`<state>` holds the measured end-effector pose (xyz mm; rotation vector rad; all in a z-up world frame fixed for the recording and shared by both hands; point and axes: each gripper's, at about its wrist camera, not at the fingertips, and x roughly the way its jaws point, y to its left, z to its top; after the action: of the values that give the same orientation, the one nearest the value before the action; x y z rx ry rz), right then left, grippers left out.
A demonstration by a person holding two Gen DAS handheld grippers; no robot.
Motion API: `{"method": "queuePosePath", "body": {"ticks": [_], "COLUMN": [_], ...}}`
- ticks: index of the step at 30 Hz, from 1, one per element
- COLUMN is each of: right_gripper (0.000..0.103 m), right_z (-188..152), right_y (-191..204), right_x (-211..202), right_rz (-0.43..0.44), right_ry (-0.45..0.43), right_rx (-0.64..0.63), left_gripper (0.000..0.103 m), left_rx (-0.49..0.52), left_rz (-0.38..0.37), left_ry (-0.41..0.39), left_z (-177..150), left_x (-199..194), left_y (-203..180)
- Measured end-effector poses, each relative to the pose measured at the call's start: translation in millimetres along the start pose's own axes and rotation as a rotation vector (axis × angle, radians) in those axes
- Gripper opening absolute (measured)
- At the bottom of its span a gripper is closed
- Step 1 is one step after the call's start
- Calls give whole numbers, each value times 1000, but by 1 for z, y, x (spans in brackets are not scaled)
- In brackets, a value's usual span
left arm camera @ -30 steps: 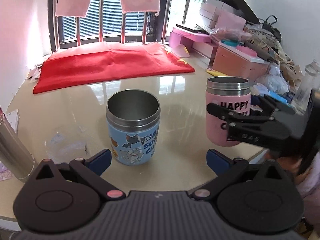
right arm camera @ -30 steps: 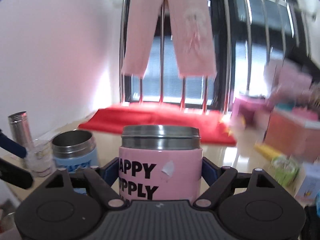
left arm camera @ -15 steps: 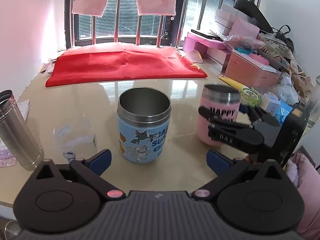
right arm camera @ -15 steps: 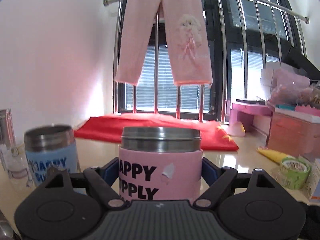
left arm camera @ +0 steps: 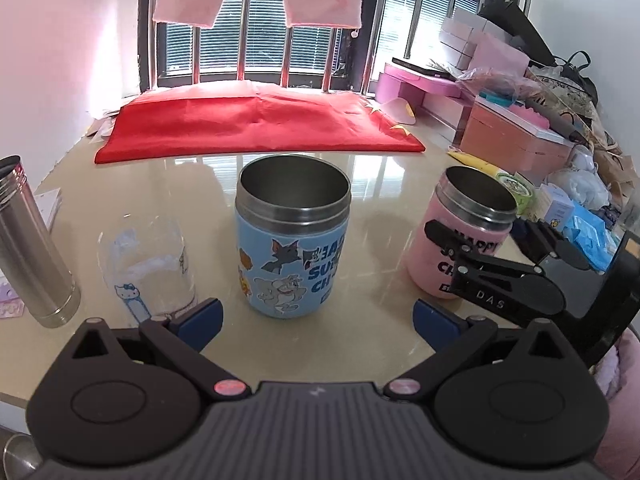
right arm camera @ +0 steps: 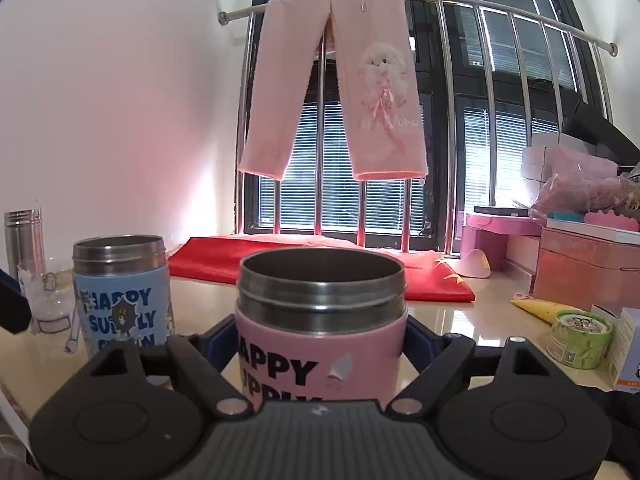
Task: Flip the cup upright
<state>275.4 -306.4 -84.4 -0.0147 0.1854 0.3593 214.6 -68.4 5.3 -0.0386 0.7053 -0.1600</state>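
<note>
— On the glossy beige worktop [left arm camera: 208, 184], where does our pink steel-rimmed cup [right arm camera: 320, 320] sit?

— Upright, mouth up, toward the right side. Our right gripper [right arm camera: 320, 344] has its blue pads on either flank of the pink sleeve, closed on the cup. From the left wrist view we see the same pink cup [left arm camera: 460, 240] standing with its base on the worktop and the black fingers of the right gripper [left arm camera: 486, 240] around it.

— And our left gripper [left arm camera: 316, 316]?

— Spread wide, holding nothing, with the blue cartoon-printed steel cup [left arm camera: 294, 240] standing upright just ahead, between its fingertips but untouched.

— What room do we have at the edges?

— Bare worktop lies between the two cups. To the left of the blue cup stands a clear drinking glass with a cat print [left arm camera: 148, 264], then a tall brushed-steel flask [left arm camera: 32, 248] near the left edge. A red cloth [left arm camera: 256, 124] covers the far edge under the window. To the right of the pink cup we have a small green round tin [right arm camera: 580, 338] and stacked boxes crowding that side.
</note>
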Motion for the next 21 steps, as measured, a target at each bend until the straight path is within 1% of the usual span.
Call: {"method": "queuePosePath", "body": {"ticks": [1,2,4,6,9,12,17,21], "right_gripper": [95,103,103,103,103,103,103,103], "right_z": [1,3,11,19,30,40,45,42], "right_y": [0,0,-1,2,10,27,59,83], "right_x": [-3,-7,-17,-28,-54,-88,-144,-183], "right_rz": [-3,-4,-3,-1,-15,-40,-42,-41], "right_ry": [-10,-23,-42,-35,-27,-9,-2,-2], "right_rx": [2,6,24,26,31,25,50,75], "left_gripper": [103,103,103,103,103,103,103,103], "left_rx": [4,7,12,16,24,32,56,57], "left_rz": [3,5,13,19,18,28,50,64], "left_ry": [-3,-11,-36,-61,-125,-199,-344,-410], "left_z": [-1,-1,-3,-5,-13,-24,-54,-81], "left_x": [-1,-3,-9,-16,-35,-58,-103,-132], "left_y": [-1,-1,-2,-2,-2,-2,2,9]}}
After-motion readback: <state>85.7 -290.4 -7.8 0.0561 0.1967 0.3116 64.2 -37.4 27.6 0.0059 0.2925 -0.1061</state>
